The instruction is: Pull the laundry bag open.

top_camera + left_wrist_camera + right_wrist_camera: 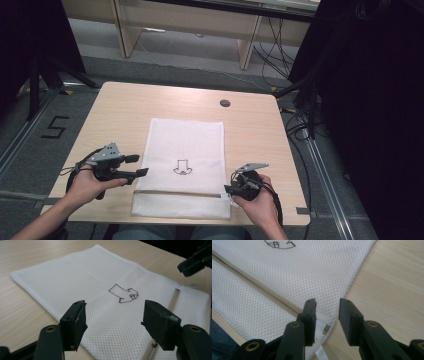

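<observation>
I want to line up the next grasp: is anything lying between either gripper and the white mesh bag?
Nothing visible. The left gripper stands open at the white mesh bag's left edge, the right gripper open over its near right corner by the zipper pull. Only bare table surrounds the bag.

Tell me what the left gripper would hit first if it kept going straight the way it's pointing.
Probably the white mesh bag: the left gripper, its fingers open, points low across it. Depth is hard to judge.
</observation>
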`<state>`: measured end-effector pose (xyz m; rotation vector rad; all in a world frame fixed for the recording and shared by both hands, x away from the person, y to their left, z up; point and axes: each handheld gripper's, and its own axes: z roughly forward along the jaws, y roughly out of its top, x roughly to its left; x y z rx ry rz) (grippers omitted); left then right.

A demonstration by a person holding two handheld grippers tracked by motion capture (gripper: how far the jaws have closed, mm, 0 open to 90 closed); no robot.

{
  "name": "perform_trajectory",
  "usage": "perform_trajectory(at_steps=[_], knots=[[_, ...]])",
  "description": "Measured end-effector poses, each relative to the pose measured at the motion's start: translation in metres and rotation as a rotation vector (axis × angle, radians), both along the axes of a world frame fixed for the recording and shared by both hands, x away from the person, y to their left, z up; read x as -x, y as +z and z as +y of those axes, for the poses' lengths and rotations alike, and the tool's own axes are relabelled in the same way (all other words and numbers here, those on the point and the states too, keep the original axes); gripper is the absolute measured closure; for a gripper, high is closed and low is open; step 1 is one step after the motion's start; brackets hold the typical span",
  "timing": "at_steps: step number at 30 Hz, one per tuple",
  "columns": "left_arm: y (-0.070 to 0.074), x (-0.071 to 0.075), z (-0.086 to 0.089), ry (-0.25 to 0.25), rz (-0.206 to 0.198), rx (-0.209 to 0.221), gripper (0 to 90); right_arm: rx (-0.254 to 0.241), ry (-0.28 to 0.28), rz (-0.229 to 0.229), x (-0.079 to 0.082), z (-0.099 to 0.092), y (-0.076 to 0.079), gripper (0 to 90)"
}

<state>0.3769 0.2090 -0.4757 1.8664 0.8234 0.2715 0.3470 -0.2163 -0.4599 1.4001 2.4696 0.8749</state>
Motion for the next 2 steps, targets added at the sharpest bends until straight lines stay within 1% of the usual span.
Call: perform_trajectory(at_steps=[1,2], knots=[[-0.0018,-0.0014,0.0015,0.009,0.009,0.003,34.7,-0.003,-0.002,-0.012,-0.0005,0.0003,-0.0001,66.0],[-0.0029,-0.0023,0.0027,0.011,0.013,-0.001,35.0,-0.006,0.000,-0.014,-0.0005,0.0006,0.0003,65.4]])
